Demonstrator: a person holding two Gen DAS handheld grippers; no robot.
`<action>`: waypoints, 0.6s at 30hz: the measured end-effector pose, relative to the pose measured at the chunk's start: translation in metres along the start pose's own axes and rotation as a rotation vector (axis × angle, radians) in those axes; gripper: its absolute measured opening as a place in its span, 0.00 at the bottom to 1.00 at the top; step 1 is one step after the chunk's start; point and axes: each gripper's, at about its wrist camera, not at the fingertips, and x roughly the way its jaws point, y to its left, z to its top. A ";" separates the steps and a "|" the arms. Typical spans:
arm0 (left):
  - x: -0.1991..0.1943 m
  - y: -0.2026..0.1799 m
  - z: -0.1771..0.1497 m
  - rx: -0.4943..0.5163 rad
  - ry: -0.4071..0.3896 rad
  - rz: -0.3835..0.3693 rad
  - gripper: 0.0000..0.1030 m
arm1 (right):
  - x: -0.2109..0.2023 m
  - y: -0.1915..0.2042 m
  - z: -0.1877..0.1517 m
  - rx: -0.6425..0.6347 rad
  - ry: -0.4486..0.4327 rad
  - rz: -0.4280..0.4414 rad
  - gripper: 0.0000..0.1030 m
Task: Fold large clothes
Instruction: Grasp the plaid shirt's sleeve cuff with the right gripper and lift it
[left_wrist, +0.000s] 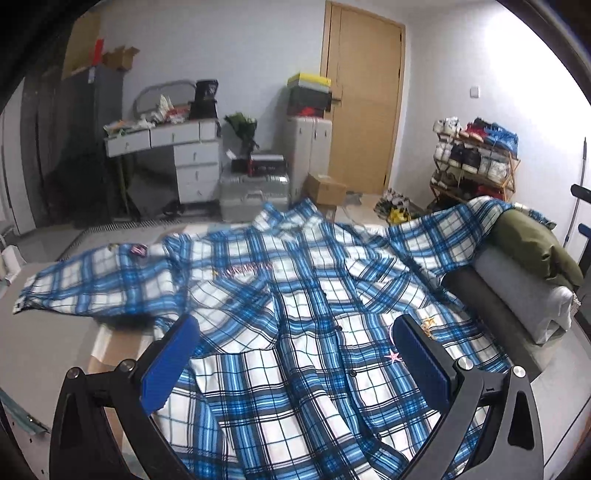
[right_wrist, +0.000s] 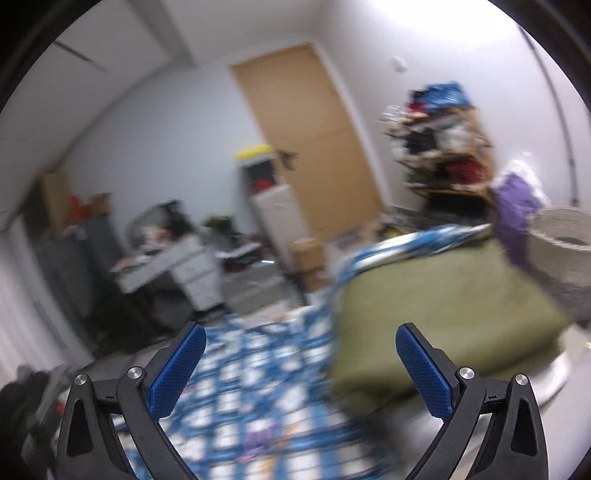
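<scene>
Plaid shirt (left_wrist: 295, 295), blue, white and black, lies spread front-up across the grey surface (left_wrist: 55, 332), collar toward the far end and buttons running down its middle. Its left sleeve (left_wrist: 85, 284) stretches flat to one side, while the other sleeve (left_wrist: 454, 229) climbs over an olive-green folded bundle (left_wrist: 535, 247) that sits on a grey roll (left_wrist: 517, 291) at the surface's edge. Small star embroideries (left_wrist: 393, 356) show on the front near the hem. The left gripper (left_wrist: 295, 354) hovers above the shirt's lower half with its jaws spread wide, the blue pads (left_wrist: 166, 369) clear of the cloth and gripping nothing. The right wrist view is badly blurred; the right gripper (right_wrist: 301, 362) there also stands wide apart and empty, with the shirt below it and the olive bundle just ahead to its right. A wooden door (left_wrist: 364, 96) stands in the far wall.
</scene>
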 end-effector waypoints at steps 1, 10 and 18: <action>0.003 0.001 0.001 0.000 0.008 0.000 0.99 | 0.013 -0.020 0.015 0.050 0.025 -0.037 1.00; 0.032 0.008 0.006 -0.020 0.083 0.001 0.99 | 0.123 -0.129 0.075 0.364 0.268 -0.241 0.67; 0.037 0.021 0.007 -0.025 0.107 0.015 0.99 | 0.145 -0.102 0.103 0.164 0.214 -0.367 0.04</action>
